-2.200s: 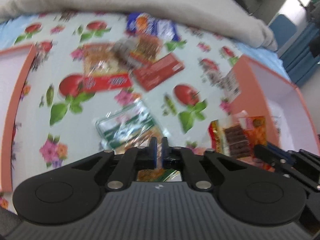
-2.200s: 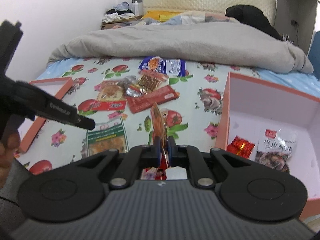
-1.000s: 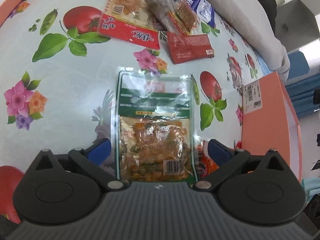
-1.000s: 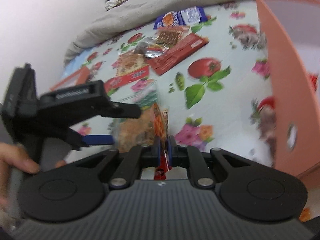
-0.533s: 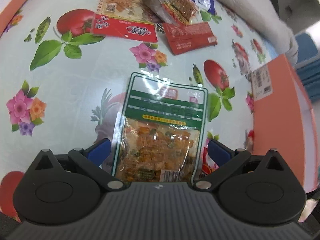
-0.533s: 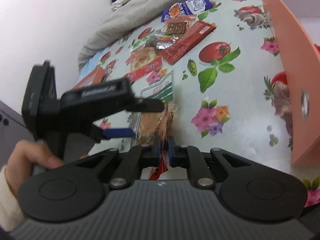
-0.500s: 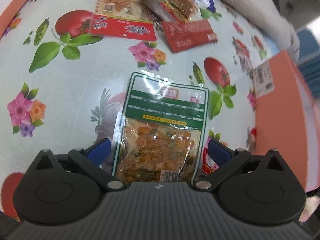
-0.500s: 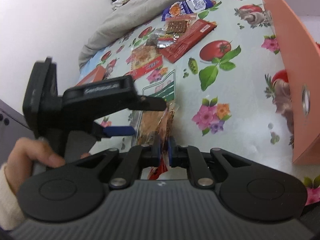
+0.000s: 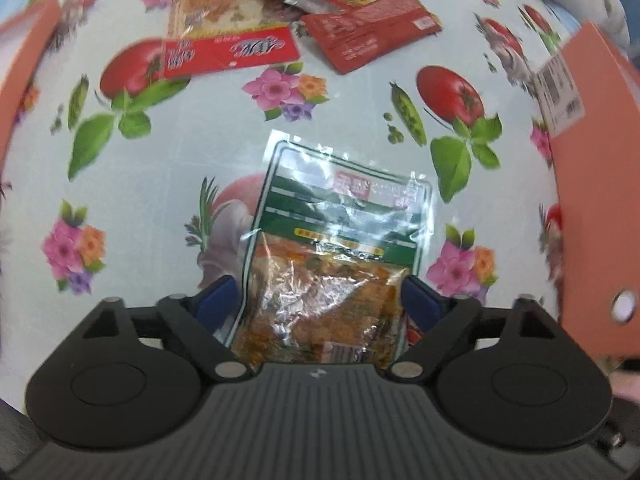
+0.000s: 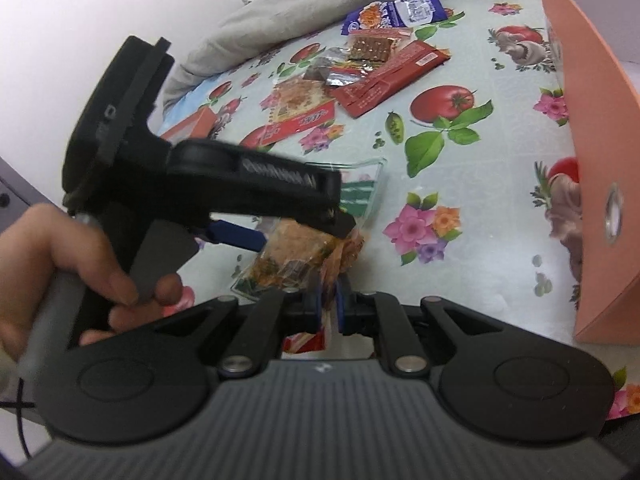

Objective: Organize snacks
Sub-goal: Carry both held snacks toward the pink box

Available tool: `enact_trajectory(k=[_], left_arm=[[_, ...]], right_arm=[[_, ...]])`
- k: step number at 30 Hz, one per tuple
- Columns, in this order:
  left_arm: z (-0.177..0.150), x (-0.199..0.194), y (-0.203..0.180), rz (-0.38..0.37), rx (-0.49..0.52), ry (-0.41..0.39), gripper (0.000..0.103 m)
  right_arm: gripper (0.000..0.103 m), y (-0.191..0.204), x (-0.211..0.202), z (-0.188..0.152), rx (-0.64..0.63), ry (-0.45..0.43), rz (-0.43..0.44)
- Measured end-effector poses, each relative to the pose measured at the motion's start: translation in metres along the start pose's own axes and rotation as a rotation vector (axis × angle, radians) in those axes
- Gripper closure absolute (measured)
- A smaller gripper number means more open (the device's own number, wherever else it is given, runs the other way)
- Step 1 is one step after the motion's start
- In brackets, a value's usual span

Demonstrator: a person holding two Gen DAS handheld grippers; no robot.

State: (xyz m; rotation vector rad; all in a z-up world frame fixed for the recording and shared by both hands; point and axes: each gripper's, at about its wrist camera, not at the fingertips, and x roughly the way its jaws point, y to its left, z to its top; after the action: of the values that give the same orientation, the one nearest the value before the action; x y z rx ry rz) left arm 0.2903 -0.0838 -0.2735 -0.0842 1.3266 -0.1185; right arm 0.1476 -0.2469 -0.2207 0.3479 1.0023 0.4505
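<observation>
A clear green-and-orange snack packet [image 9: 336, 256] lies flat on the flowered cloth, between the open blue fingers [image 9: 218, 300] of my left gripper [image 9: 320, 304]. It also shows in the right wrist view [image 10: 304, 252], under the left gripper's body [image 10: 208, 184]. My right gripper [image 10: 329, 300] is shut on a thin orange-red snack packet [image 10: 340, 256], held on edge just beside the green packet. A pile of snacks lies further off: a red strip packet [image 9: 230, 54], a dark red packet [image 9: 372, 30] and a blue packet [image 10: 396, 14].
An orange box [image 10: 588, 128] with a round hole in its side stands at the right, also in the left wrist view [image 9: 592, 184]. A second orange box edge [image 9: 28, 44] is at the far left. A grey duvet [image 10: 304, 4] lies behind the snacks.
My left gripper went from shut to open and came down around the green-and-orange packet. My right gripper brought its held packet down and left, close beside the left gripper.
</observation>
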Motion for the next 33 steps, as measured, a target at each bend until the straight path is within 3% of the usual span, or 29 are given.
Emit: enact_trajectory(k=[3, 9, 17, 27, 30, 33], left_arm=[[-0.004, -0.004, -0.003, 0.032, 0.048, -0.019, 0.037], [-0.007, -0.016, 0.000, -0.001, 0.066, -0.058, 0.049], [-0.003, -0.046, 0.018, -0.073, -0.018, -0.102, 0.052], [0.013, -0.090, 0.008, -0.124, -0.007, -0.187, 0.052], [0.016, -0.095, 0.005, -0.136, -0.007, -0.202, 0.052], [0.014, -0.094, 0.007, -0.139, -0.017, -0.202, 0.052]], right_arm=[[0.100, 0.005, 0.004, -0.001, -0.008, 0.002, 0.010], [0.100, 0.017, 0.007, 0.003, -0.047, 0.002, -0.073], [0.100, 0.013, -0.009, 0.011, -0.059, -0.025, -0.160], [0.100, 0.026, -0.047, 0.041, -0.108, -0.109, -0.208], [0.100, 0.025, -0.043, 0.044, -0.139, -0.070, -0.169], [0.097, 0.032, -0.037, 0.035, -0.210, -0.063, -0.194]])
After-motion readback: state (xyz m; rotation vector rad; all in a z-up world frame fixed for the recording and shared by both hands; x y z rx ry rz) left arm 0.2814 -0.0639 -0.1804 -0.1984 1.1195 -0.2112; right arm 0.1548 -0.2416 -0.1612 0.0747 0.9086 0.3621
